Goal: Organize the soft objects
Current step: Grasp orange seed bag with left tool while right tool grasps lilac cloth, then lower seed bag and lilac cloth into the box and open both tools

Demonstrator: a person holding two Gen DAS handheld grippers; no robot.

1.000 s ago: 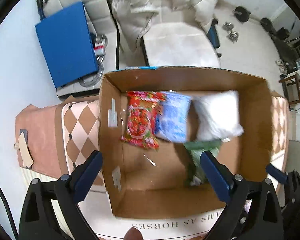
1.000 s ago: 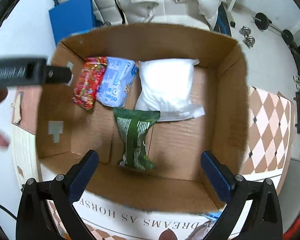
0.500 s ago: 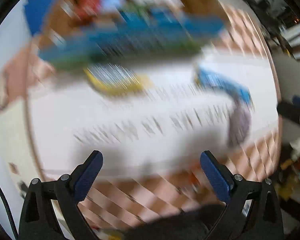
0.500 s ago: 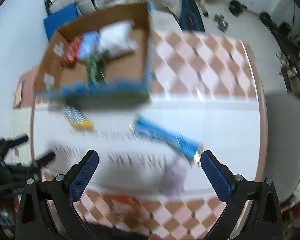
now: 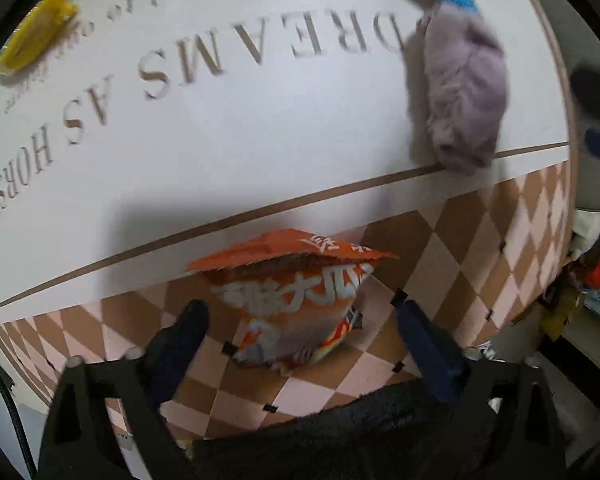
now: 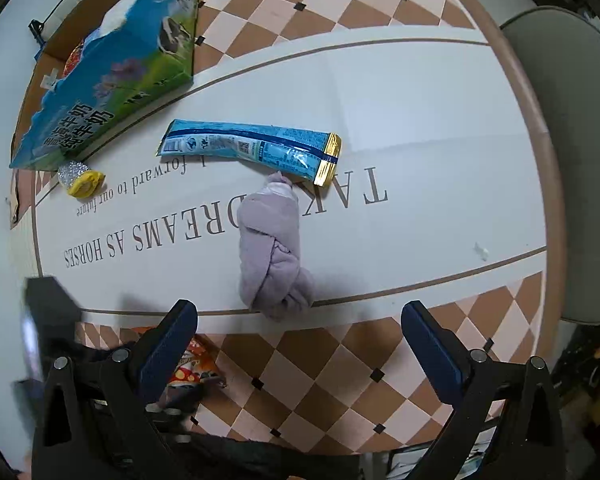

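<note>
An orange snack bag (image 5: 296,300) lies on the checkered table edge, right between the fingers of my open left gripper (image 5: 300,320); it also shows in the right wrist view (image 6: 192,364). A rolled lilac cloth (image 6: 272,248) lies on the white mat, just ahead of my open, empty right gripper (image 6: 300,328); it also shows in the left wrist view (image 5: 460,88). A long blue packet (image 6: 248,148) lies beyond the cloth. A small yellow packet (image 6: 82,178) lies beside the cardboard box (image 6: 112,68).
The box stands at the far left of the round table (image 6: 380,360), with several packets inside. A grey chair (image 6: 572,120) is at the right, off the table edge. The left gripper's dark body (image 6: 52,320) is at my left.
Both grippers have pulled back from above the box to the near table edge. The left one has come down around the orange bag; the right one now faces the lilac cloth.
</note>
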